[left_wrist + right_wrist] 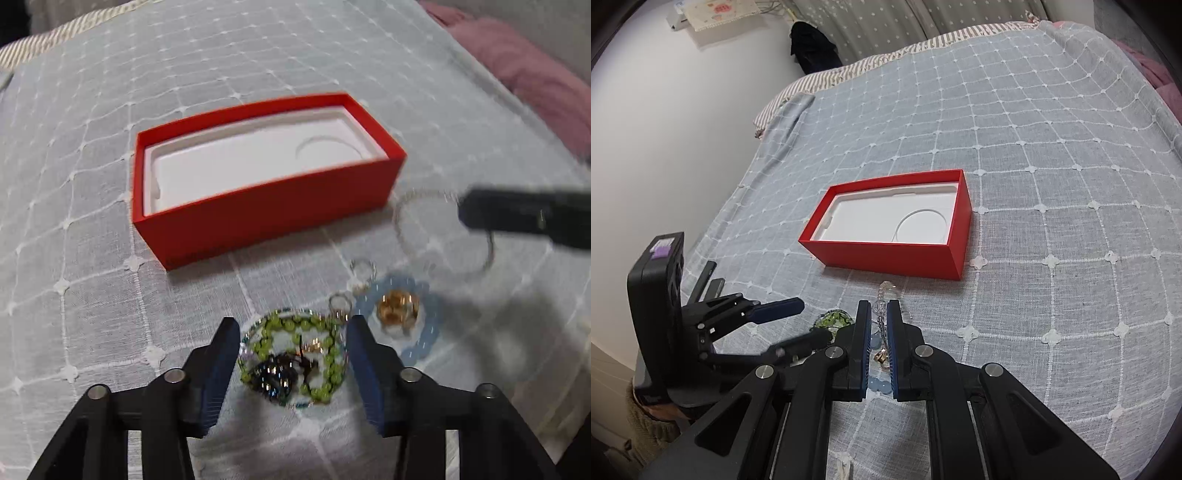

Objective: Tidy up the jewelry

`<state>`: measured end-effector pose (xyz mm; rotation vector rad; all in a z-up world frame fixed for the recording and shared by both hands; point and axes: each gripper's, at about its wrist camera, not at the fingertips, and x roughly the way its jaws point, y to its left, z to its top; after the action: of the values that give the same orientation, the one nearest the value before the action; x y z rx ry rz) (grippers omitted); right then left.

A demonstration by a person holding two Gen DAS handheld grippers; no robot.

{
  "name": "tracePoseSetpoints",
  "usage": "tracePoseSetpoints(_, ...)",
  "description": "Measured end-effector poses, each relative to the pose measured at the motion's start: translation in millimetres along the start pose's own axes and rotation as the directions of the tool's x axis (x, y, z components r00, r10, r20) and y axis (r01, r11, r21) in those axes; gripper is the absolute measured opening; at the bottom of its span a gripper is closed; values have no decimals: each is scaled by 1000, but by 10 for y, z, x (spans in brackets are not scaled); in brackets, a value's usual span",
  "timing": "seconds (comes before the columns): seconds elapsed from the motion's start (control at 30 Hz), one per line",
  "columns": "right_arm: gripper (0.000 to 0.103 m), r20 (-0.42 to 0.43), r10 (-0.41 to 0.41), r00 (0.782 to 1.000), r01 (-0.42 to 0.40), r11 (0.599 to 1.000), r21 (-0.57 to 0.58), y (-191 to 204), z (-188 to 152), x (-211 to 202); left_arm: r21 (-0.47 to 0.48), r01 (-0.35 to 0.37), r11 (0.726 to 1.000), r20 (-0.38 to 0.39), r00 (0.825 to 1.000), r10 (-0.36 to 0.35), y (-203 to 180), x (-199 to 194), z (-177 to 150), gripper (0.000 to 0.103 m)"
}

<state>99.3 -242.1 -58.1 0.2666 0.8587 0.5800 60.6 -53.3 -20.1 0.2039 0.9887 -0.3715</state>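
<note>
Bed cover [1052,155]: grey cloth with a white stitched grid, spread over the bed; everything lies on it.
Red box [886,254]: open, lidless, with a white moulded insert; it stands beyond the jewelry in both views, apart from it.
Left tongs [291,328]: spread wide, one finger on each side of the green bead bracelet [295,350]; whether the pads touch the beads cannot be told.
Green bead bracelet: coiled on the cover with dark shiny beads [275,376] tangled inside its loop.
Left wrist view only: a pale blue bead bracelet [430,328] just to the right of the green one, ringing a gold-coloured piece [397,310]; a clear bead bracelet [443,236] lies farther on, near the box, and the black tip of the right tongs [524,218] reaches over its edge. Two small clear rings [364,267] sit between the clear and blue bracelets. This view is blurred.
Right tongs [878,314]: nearly pressed together, a narrow gap between the pads; a strand of clear beads runs up through that gap, so they seem to pinch the clear bead bracelet.
Right wrist view only: the whole left tool from the side, its tongs straddling the green beads, and the room wall [683,129] beyond the bed.
</note>
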Motion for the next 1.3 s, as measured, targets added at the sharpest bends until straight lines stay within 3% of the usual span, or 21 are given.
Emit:
tracePoseSetpoints(0.07, 8, 0, 1, 1000, -1, 1000, 3, -5, 2, 1, 17, -41, 999, -16, 999, 41, -30, 66, -6, 52)
tracePoseSetpoints(0.13, 8, -1, 4, 1000, -4, 1000, 2, 0, -2, 0, 45, -56, 997, -27, 998, 58, -64, 134, -10, 30)
tracePoseSetpoints(0.17, 8, -2, 4, 1000, -4, 1000, 1, 5, -4, 1, 59, -58, 997, -38, 997, 61, -88, 164, -15, 8)
tracePoseSetpoints(0.27, 8, -2, 5, 1000, -5, 1000, 4, 10, -13, 4, 79, -81, 994, -26, 996, 84, -119, 170, 2, 0)
tracePoseSetpoints(0.57, 8, 1, 13, 1000, -13, 1000, 21, -18, -14, -10, -34, 33, 999, 40, 999, -32, 87, -50, 111, 0)
tracePoseSetpoints(0.9, 8, 22, 17, 1000, -18, 1000, 16, -5, 11, -52, -122, 176, 977, 169, 973, -154, 233, -446, 196, 0)
tracePoseSetpoints(1.3, 8, 57, 45, 997, -47, 999, 19, 43, 205, -104, -142, 208, 968, 233, 957, -171, 316, -658, 434, 0)
